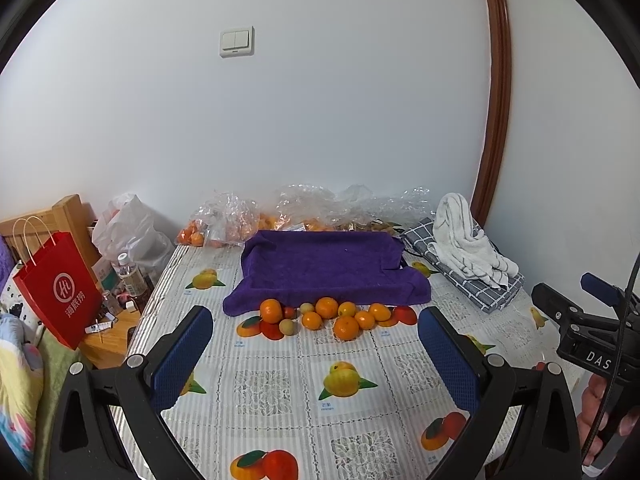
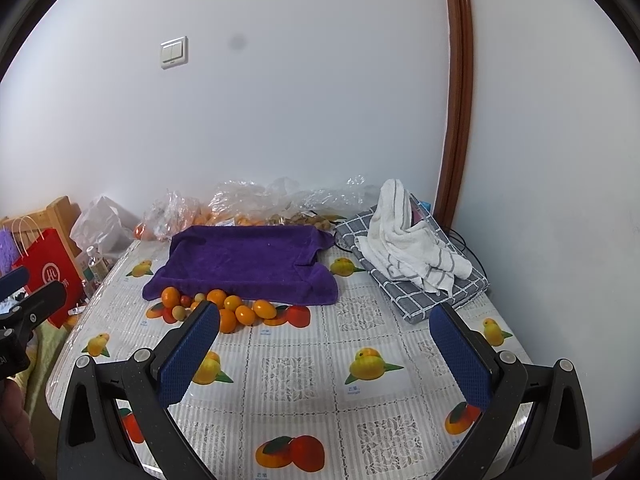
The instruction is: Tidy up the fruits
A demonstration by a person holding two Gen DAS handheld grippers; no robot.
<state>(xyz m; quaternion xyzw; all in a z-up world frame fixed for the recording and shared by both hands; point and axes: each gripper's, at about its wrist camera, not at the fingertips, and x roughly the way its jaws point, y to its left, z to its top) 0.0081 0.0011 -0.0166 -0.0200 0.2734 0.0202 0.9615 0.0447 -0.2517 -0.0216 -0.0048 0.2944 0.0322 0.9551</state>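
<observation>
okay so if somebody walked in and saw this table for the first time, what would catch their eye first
Most likely the purple towel spread mid-table, draped over something tray-shaped, with a cluster of loose oranges and smaller fruits lying along its near edge. Next, the red paper bag standing off the table's left side, and the white striped towel heaped on a grey checked cloth at the far right.

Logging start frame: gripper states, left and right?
Left gripper: open, empty, above the table.
Right gripper: open, empty.
</observation>
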